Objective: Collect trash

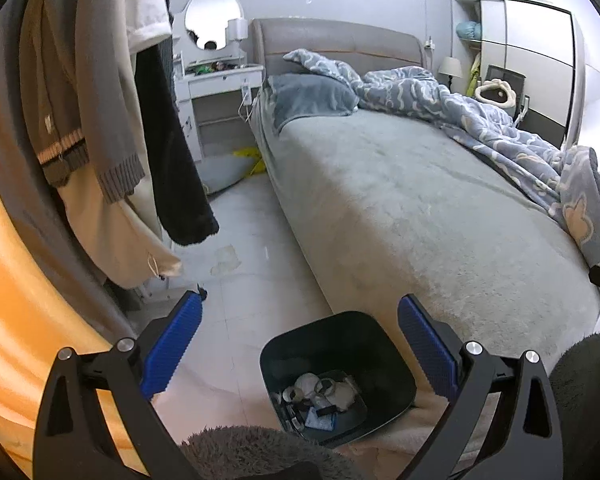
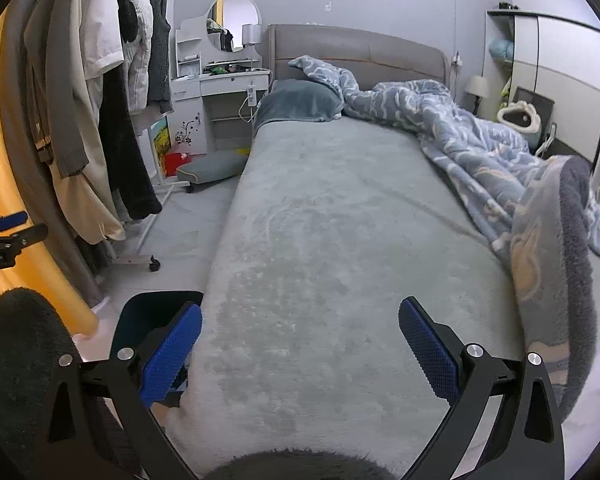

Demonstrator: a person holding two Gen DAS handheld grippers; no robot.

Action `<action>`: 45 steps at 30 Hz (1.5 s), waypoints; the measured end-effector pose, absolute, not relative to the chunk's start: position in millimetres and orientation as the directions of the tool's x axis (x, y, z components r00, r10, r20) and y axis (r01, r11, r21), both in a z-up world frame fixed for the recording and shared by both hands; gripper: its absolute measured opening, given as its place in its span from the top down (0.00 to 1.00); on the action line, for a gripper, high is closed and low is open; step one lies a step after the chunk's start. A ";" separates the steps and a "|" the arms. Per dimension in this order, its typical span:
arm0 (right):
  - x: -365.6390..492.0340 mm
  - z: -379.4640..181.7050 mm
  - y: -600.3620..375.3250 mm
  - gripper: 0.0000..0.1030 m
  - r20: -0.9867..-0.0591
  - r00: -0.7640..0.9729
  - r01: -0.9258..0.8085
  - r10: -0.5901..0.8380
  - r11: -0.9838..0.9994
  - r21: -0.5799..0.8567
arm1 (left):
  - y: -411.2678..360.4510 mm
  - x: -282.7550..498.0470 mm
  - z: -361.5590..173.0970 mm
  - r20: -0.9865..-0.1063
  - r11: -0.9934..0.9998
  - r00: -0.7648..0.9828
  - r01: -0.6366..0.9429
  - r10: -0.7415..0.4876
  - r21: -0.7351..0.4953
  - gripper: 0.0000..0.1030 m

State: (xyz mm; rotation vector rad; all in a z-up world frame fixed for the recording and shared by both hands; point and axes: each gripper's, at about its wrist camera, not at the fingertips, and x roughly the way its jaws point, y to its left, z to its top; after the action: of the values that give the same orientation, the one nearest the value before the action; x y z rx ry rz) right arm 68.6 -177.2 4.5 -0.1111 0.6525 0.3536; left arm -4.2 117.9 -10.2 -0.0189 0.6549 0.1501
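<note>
A dark trash bin (image 1: 340, 368) stands on the floor at the foot corner of the bed, with crumpled white tissues and wrappers (image 1: 320, 394) inside. My left gripper (image 1: 300, 320) is open and empty, held above the bin. A pale crumpled scrap (image 1: 226, 260) lies on the floor tiles beside the bed. My right gripper (image 2: 300, 324) is open and empty above the grey bed cover (image 2: 324, 240). The bin's rim (image 2: 148, 312) shows at the lower left of the right wrist view, behind the left finger. The left gripper also shows at the left edge of the right wrist view (image 2: 4, 228).
Clothes hang on a wheeled rack (image 1: 100, 120) at the left. A blue patterned quilt (image 2: 480, 148) is bunched on the bed's right side. A white dressing table (image 2: 220, 80) with a round mirror, a grey floor cushion (image 2: 212, 170) and a wardrobe (image 2: 560, 80) stand at the back.
</note>
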 end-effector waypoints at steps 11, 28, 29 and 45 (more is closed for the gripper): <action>66.2 5.9 -178.8 0.03 -0.605 0.737 -0.356 0.301 0.934 0.032 | 114.6 -3.4 -12.2 -0.613 0.989 0.776 -0.140 0.145 0.056 0.03; 65.1 6.0 -176.2 0.03 -0.606 0.737 -0.359 0.299 0.933 0.023 | 113.8 -3.0 -13.0 -0.615 0.988 0.774 -0.134 0.149 0.071 0.03; 64.9 5.9 -176.1 0.03 -0.606 0.737 -0.359 0.299 0.933 0.023 | 113.6 -2.8 -13.1 -0.616 0.988 0.773 -0.135 0.150 0.071 0.03; 62.4 6.1 -172.4 0.03 -0.607 0.738 -0.359 0.296 0.933 0.018 | 114.9 -0.6 -14.9 -0.619 0.989 0.772 -0.137 0.146 0.063 0.03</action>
State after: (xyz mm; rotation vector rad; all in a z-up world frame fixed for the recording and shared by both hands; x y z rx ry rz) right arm 62.4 -172.4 6.1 -0.1023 0.6482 0.3606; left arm -0.6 114.9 -14.9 0.0146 0.6719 0.1532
